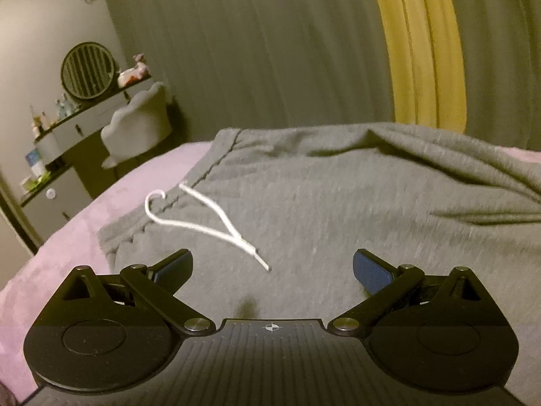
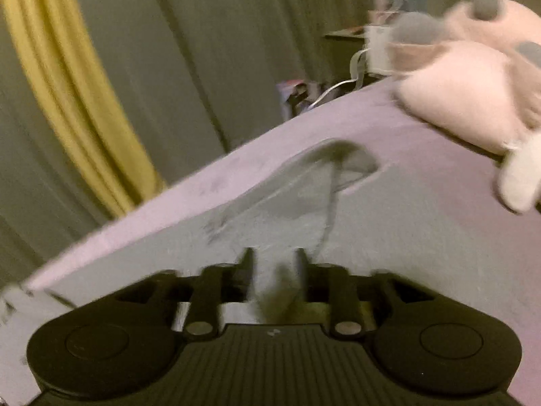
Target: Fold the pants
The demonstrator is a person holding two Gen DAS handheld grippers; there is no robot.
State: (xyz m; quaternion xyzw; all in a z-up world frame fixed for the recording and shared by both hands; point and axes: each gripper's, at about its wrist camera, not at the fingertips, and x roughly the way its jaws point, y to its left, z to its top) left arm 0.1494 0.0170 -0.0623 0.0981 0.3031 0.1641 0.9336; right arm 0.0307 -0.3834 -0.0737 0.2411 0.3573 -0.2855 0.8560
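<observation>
Grey sweatpants (image 1: 338,203) lie spread on a pink bed sheet (image 1: 67,237), the waistband at the left with a white drawstring (image 1: 203,223) looped across it. My left gripper (image 1: 272,260) hovers just above the cloth near the drawstring's end, open wide with nothing between its blue pads (image 1: 368,270). In the blurred right wrist view a grey pant leg (image 2: 287,209) runs away to its cuff (image 2: 348,162). My right gripper (image 2: 274,253) sits low over that leg. Its fingers stand parallel and a little apart, with a raised ridge of grey cloth between them; no pad visibly presses on it.
A pale pink plush toy (image 2: 456,94) lies on the sheet (image 2: 422,203) at the far right. Grey and yellow curtains (image 1: 419,50) hang behind the bed. A dressing table with a round mirror (image 1: 88,71) and a pale chair (image 1: 135,125) stand beyond the bed's left edge.
</observation>
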